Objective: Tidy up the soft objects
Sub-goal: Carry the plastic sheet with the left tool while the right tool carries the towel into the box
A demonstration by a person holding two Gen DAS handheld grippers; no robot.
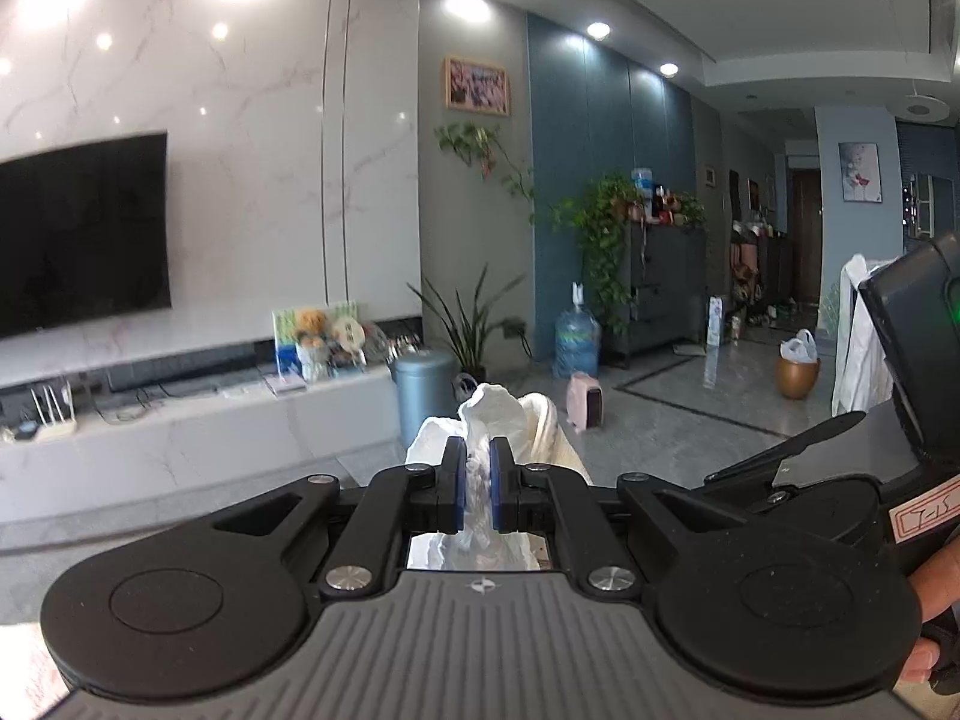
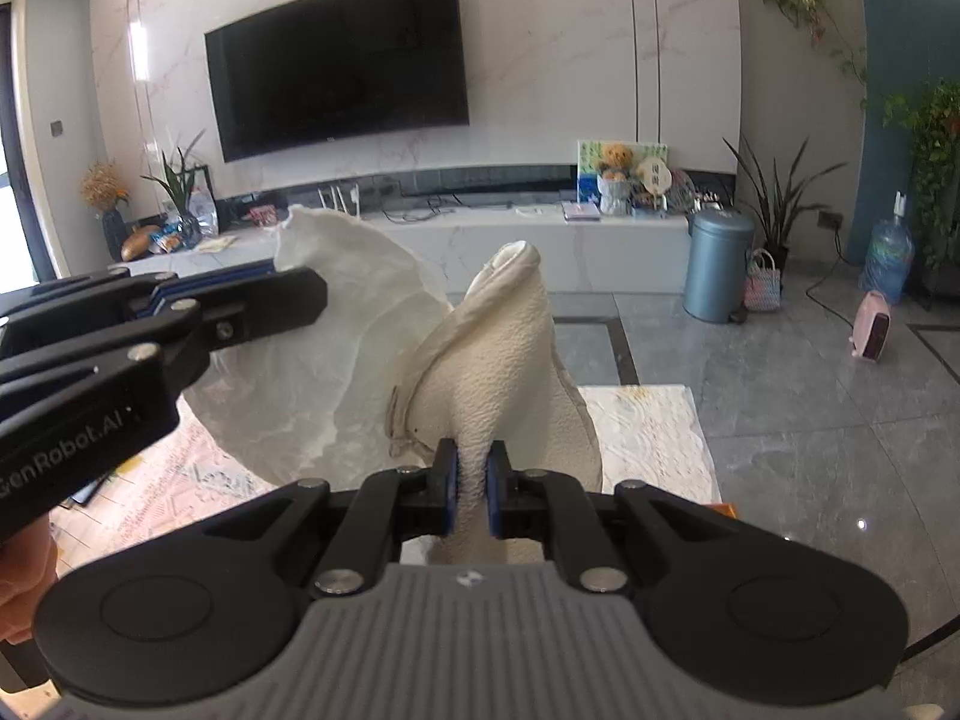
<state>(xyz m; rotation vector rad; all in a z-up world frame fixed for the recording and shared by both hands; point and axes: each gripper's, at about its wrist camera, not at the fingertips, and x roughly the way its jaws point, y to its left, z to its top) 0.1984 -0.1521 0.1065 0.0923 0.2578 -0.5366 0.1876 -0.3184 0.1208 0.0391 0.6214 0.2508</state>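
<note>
Each wrist camera looks forward over its own jaws, close up; both share the wall television [image 1: 81, 234] [image 2: 339, 60] and blue bin [image 1: 423, 396] [image 2: 717, 264].

Legible text is scarce. In the right wrist view, the left gripper [image 2: 294, 276] carries white lettering on its black body, near left: "GenRobot.AI". In the left wrist view, a white label [image 1: 924, 516] with a red border sits on the right gripper's body, near right; its handwriting appears to read "7-15". Print on the far poster [image 2: 621, 171] beside the TV is too small to read.
</note>
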